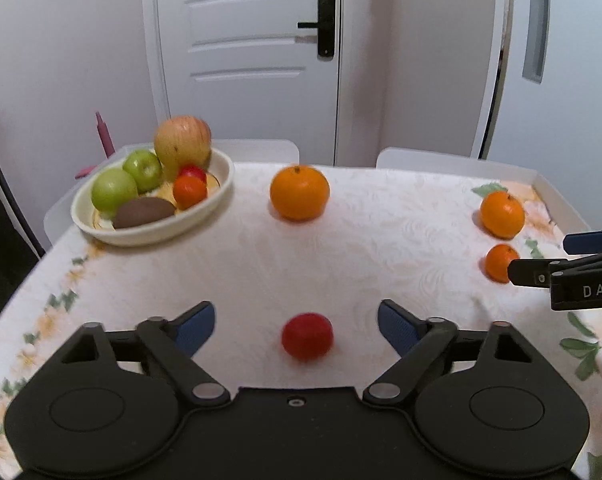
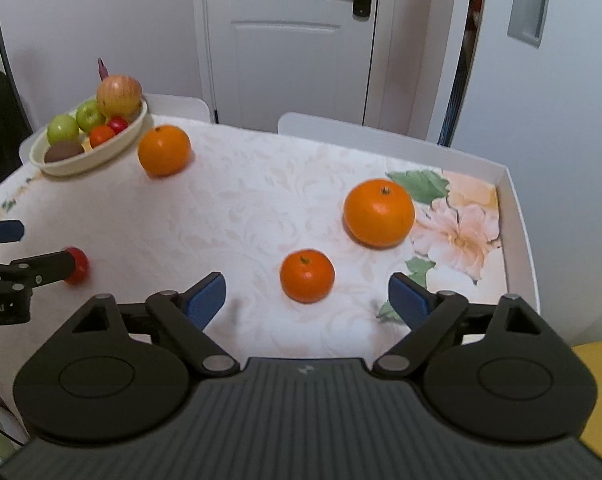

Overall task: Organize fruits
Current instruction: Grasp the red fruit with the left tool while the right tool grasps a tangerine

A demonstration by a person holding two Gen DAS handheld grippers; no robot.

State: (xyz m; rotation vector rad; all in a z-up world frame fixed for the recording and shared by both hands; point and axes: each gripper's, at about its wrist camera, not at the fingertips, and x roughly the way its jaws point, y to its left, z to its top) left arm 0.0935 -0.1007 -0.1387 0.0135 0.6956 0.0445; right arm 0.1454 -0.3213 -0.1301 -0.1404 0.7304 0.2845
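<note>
- Fruit lies in two groups: a cream bowl (image 1: 153,216) at the table's far left corner holds a big red-yellow apple (image 1: 183,142), two green apples (image 1: 115,189), a brown kiwi (image 1: 143,212), a small orange one and a small red one.
- Loose on the cloth (image 1: 361,248): a red fruit (image 1: 307,336), a big orange (image 1: 299,192) just right of the bowl, a second big orange (image 2: 379,212) near the right edge, and a small tangerine (image 2: 307,276) in front of it.
- Left gripper (image 1: 297,324) – jaws apart, blue pads either side of the red fruit, touching nothing; open space shows on both sides of it.
- Right gripper (image 2: 307,300) – jaws apart too, framing the tangerine, which sits just ahead of the pads, not gripped.
- Left view alone shows the red fruit whole; in the right view the left gripper's finger covers part of it.
- Right view alone shows the printed flower (image 2: 457,232) by the raised white rim (image 2: 517,216) at the right edge, and a yellow seat (image 2: 601,392) beyond it.
- Middle of the cloth is bare between the big oranges; white chair backs (image 1: 453,162) stand along the far edge before a door (image 1: 249,56).
</note>
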